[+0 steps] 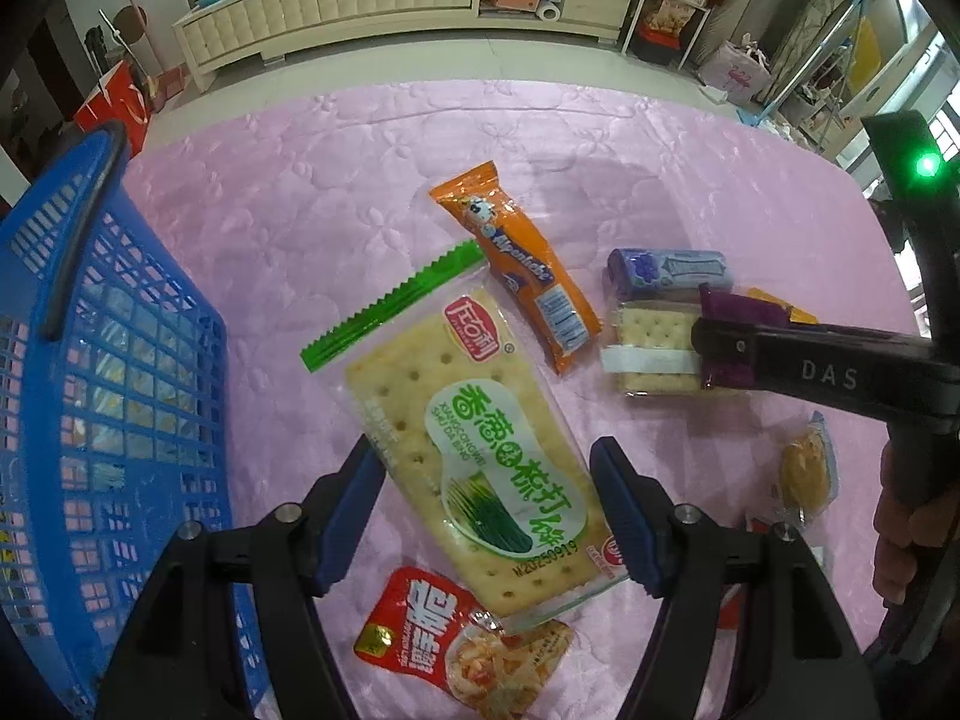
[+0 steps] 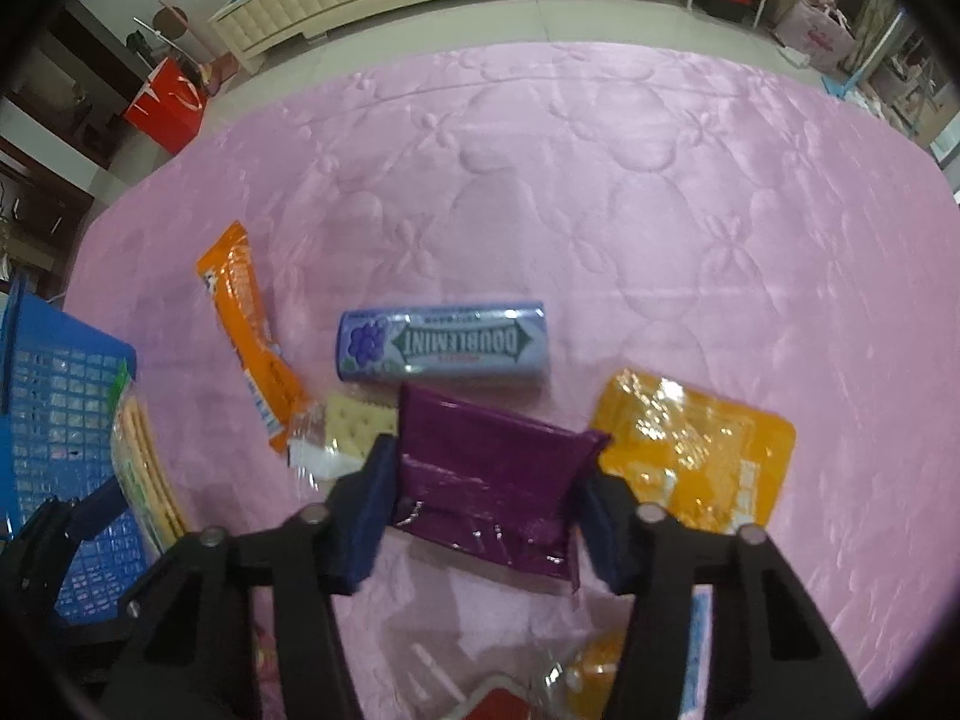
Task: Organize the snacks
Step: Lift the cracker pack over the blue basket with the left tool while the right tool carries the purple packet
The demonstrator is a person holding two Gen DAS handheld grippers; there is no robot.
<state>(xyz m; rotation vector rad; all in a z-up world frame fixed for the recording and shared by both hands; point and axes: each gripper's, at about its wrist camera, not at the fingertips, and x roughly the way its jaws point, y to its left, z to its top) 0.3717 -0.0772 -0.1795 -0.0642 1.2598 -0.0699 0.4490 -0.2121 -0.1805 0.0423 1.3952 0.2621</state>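
On the pink quilted table (image 2: 600, 192), the right gripper (image 2: 486, 501) clamps a glossy purple packet (image 2: 480, 480); the left gripper (image 1: 489, 516) straddles a cracker pack (image 1: 474, 456), jaws apart.

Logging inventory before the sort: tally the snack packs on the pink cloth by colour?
Green: 1, scallion soda cracker pack
Orange: 2, Alpenliebe stick, flat orange pack
Red: 1, red sachet
Purple: 2, Doublemint pack, purple packet
Clear: 2, cracker sandwich, tan snack
Total: 8

Left tongs (image 1: 489, 516) point steeply down, pads apart; right tongs (image 2: 486, 513) clamped
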